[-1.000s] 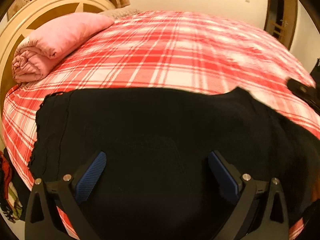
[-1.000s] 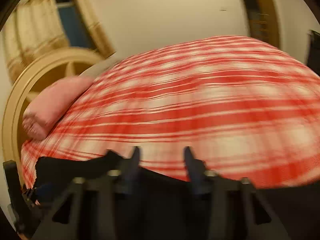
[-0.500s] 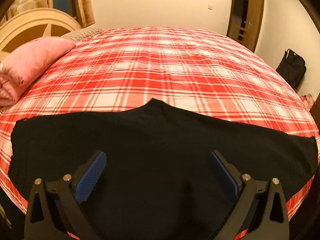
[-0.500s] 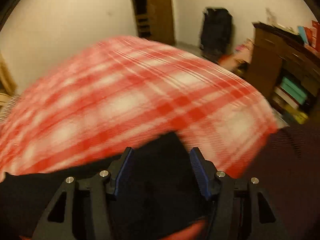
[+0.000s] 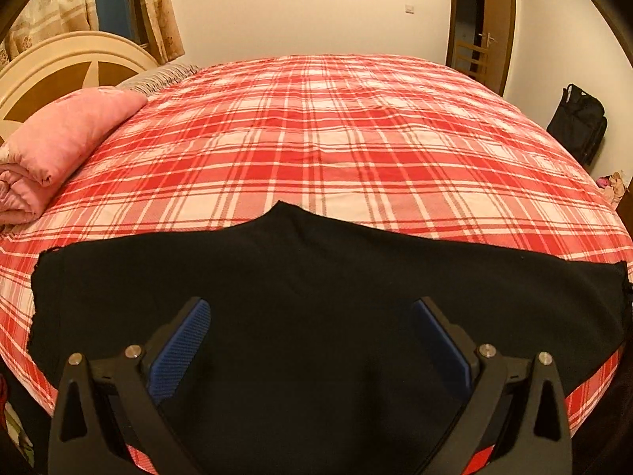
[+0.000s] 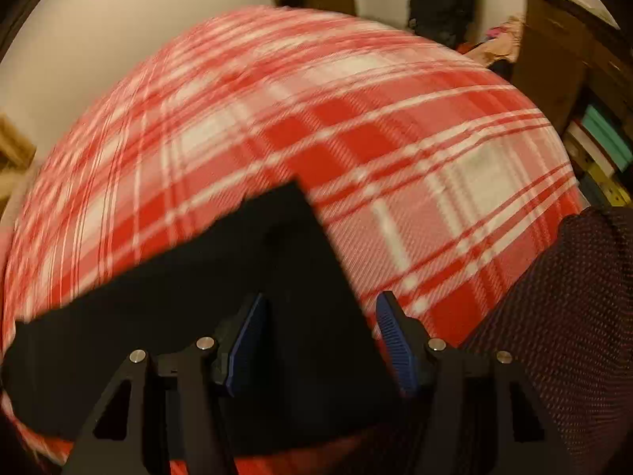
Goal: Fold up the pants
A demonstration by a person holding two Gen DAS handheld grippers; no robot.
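While the black pants (image 5: 316,297) lie flat on the plaid bedspread (image 5: 336,130), both grippers' fingers (image 5: 178,352) (image 6: 395,344) hover spread, gripping nothing.

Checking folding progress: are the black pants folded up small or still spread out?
Spread out. The black pants lie flat in one long strip across the plaid bedspread; layers cannot be told.

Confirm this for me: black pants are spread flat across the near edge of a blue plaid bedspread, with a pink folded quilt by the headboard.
One detail is wrong: the bedspread is red and white plaid, not blue, as the left wrist view shows clearly. The rest stands: the black pants lie spread across its near edge, and the pink folded quilt sits by the headboard.
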